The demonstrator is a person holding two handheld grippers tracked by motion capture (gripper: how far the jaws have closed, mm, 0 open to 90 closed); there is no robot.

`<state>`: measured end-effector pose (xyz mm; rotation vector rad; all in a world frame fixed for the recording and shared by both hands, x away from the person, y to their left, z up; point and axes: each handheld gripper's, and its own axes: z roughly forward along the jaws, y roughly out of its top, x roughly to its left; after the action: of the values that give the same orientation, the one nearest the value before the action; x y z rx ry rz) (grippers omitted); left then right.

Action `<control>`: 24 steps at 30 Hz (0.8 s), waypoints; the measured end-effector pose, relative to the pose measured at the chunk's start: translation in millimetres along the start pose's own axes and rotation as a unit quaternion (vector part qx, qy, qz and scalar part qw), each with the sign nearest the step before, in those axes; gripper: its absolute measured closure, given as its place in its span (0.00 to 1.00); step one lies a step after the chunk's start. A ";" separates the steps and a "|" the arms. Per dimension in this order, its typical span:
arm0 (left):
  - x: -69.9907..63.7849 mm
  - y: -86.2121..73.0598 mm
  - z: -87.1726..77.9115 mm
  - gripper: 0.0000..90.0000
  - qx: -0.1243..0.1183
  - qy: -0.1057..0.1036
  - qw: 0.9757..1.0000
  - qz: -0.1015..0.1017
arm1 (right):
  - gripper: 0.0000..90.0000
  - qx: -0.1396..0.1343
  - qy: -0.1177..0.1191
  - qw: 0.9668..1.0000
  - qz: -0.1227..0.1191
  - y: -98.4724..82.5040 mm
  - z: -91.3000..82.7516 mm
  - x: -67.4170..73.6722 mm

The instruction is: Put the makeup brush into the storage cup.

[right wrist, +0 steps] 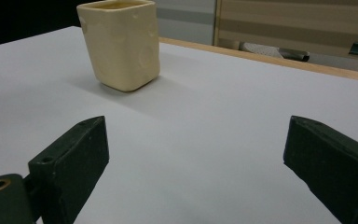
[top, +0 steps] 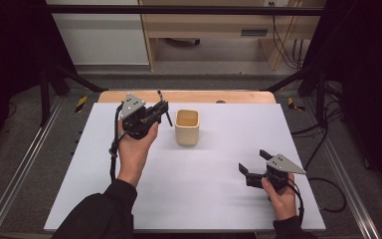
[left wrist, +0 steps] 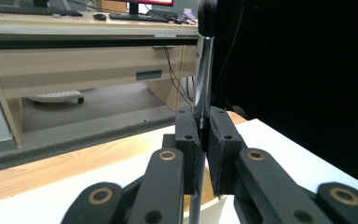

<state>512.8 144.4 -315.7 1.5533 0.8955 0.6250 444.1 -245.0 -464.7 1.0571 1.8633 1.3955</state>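
White table (top: 204,199), cream cup (top: 187,127) beside brush (top: 164,107)

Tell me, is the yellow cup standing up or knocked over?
Standing up. The cup sits on its bottom on the white table, with its open top facing up. The right claw's view shows its sides rising straight from the table.

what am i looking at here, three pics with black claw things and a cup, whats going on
A person sits at a table holding a hand-operated two-jaw gripper in each hand. The wide picture comes from a camera above the table; the other two come from cameras riding on the grippers, looking along their black jaws. On the pale surface stands a cream square cup. The left gripper is shut on a thin brush with a dark bristle tip, held beside the cup. The right gripper rests low on the table, jaws open and empty, pointing toward the cup.
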 end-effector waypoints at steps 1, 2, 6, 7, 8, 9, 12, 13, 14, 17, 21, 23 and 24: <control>-0.1 0.4 1.7 0.93 0.001 0.002 1.000 0.001 | 0.08 0.000 0.000 1.000 0.000 0.0 -0.4 0.2; 0.1 0.8 3.3 0.93 0.001 0.002 1.000 0.000 | 0.08 0.000 0.000 1.000 -0.001 0.0 -0.7 0.3; 2.0 1.4 8.7 0.93 0.001 0.004 1.000 -0.007 | 0.08 -0.002 -0.001 1.000 0.003 -0.2 -3.4 -1.3; 2.2 1.5 9.7 0.93 0.001 0.005 1.000 -0.005 | 0.08 -0.002 -0.002 1.000 0.003 -0.4 -3.7 -1.7; 2.3 1.6 10.9 0.93 0.000 0.007 1.000 -0.004 | 0.08 -0.002 -0.002 1.000 0.003 -0.5 -3.8 -1.9; 2.4 1.7 11.8 0.93 -0.001 0.008 1.000 -0.003 | 0.08 -0.002 -0.002 1.000 0.002 -0.8 -3.8 -2.0; 2.0 2.9 14.2 0.93 -0.003 0.010 1.000 0.005 | 0.08 -0.003 -0.002 1.000 0.001 -1.4 -4.4 -2.0; 1.9 3.5 15.0 0.93 -0.003 0.011 1.000 0.008 | 0.08 -0.003 -0.003 1.000 0.001 -1.9 -5.0 -1.5; 1.8 4.0 15.7 0.93 -0.003 0.011 1.000 0.012 | 0.08 -0.002 -0.004 1.000 -0.002 -2.3 -5.2 -1.7; 3.0 5.9 18.6 0.93 -0.005 0.012 1.000 0.012 | 0.08 -0.004 -0.003 1.000 -0.004 -3.3 -4.9 -1.8; 2.8 7.0 21.4 0.93 -0.002 0.012 1.000 0.013 | 0.08 -0.011 -0.004 1.000 -0.011 -3.4 -6.1 0.0; 0.9 8.0 23.0 0.93 -0.001 0.012 1.000 0.016 | 0.08 -0.007 -0.005 1.000 -0.015 -4.5 -4.8 0.8; -0.3 8.7 24.0 0.93 -0.001 0.011 1.000 0.018 | 0.08 -0.004 -0.004 1.000 -0.014 -5.1 -4.5 0.7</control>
<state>533.6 130.3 -311.4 1.5670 0.8854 0.6699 438.8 -247.3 -468.3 1.0278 1.8583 1.3803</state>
